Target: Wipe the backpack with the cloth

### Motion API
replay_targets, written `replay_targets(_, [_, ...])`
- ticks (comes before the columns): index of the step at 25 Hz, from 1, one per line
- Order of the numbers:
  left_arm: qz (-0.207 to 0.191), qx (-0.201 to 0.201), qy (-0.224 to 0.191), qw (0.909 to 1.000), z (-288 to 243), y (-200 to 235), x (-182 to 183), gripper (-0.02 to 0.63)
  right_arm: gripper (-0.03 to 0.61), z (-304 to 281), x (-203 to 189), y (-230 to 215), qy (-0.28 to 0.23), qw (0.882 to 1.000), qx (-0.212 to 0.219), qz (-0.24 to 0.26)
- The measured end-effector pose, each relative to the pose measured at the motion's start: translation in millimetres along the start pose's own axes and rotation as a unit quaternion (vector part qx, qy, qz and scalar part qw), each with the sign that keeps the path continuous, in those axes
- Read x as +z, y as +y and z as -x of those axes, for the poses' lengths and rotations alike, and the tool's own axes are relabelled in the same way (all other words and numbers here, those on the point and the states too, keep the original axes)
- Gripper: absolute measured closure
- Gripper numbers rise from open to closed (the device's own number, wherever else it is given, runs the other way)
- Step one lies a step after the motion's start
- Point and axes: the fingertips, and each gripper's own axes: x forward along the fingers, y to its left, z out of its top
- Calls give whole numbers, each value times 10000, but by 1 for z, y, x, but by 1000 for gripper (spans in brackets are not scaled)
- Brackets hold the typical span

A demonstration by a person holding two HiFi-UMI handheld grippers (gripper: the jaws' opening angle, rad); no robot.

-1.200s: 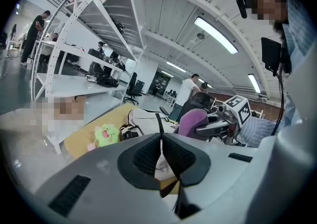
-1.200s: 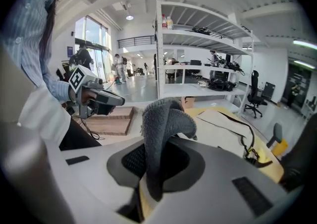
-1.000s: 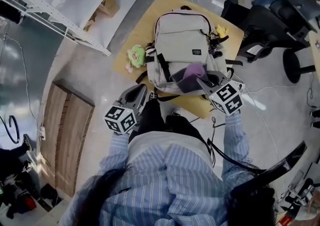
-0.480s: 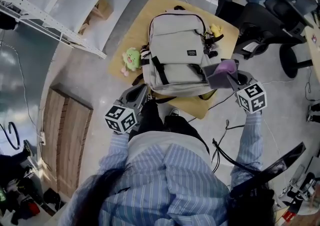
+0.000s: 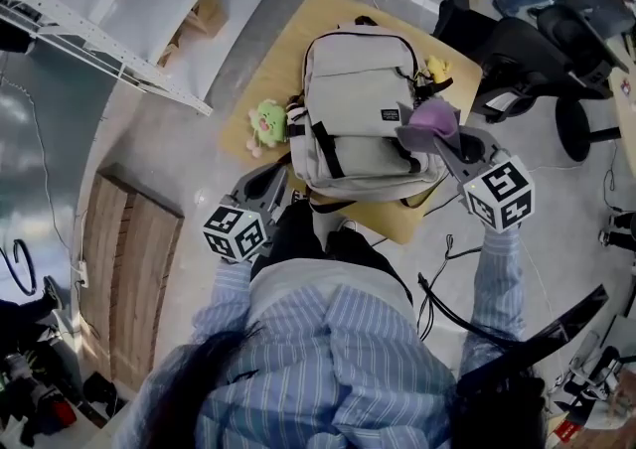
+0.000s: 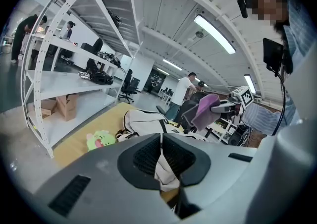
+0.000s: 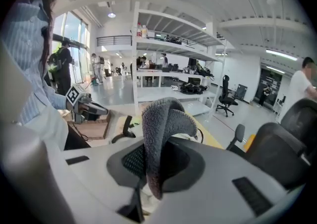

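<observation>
While the grey backpack (image 5: pixel 358 89) lies flat on the low wooden table (image 5: pixel 268 50) with a green plush toy (image 5: pixel 263 119) just beside its left edge, the right gripper (image 5: pixel 449 141) has its jaws clamped on the purple-grey cloth (image 5: pixel 429 123), which it holds at the pack's right side; contact there cannot be told. The left gripper (image 5: pixel 276 177) sits at the near left corner, jaws closed on a fold of the backpack's pale fabric.
</observation>
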Motion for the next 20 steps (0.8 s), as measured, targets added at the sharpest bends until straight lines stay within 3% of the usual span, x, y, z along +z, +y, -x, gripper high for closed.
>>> replay_targets(5, [19,-2,-47,10000,-4,14,11,598,537,-43,73,38,-394,9961,683,384])
replay_targets(10, [57,22,-98,9999,-6,30,18,598,537,-103,113,85,-453,9882,1382,491])
replay_targets(16, [138,94,-121,9998,-3,46,23,598,537,-174,99,135,128,9779,1992,616])
replay_targets(20, [177,140,-106,9997,-1,58,26,598,537,-202,64,135,678,9766,1930,667])
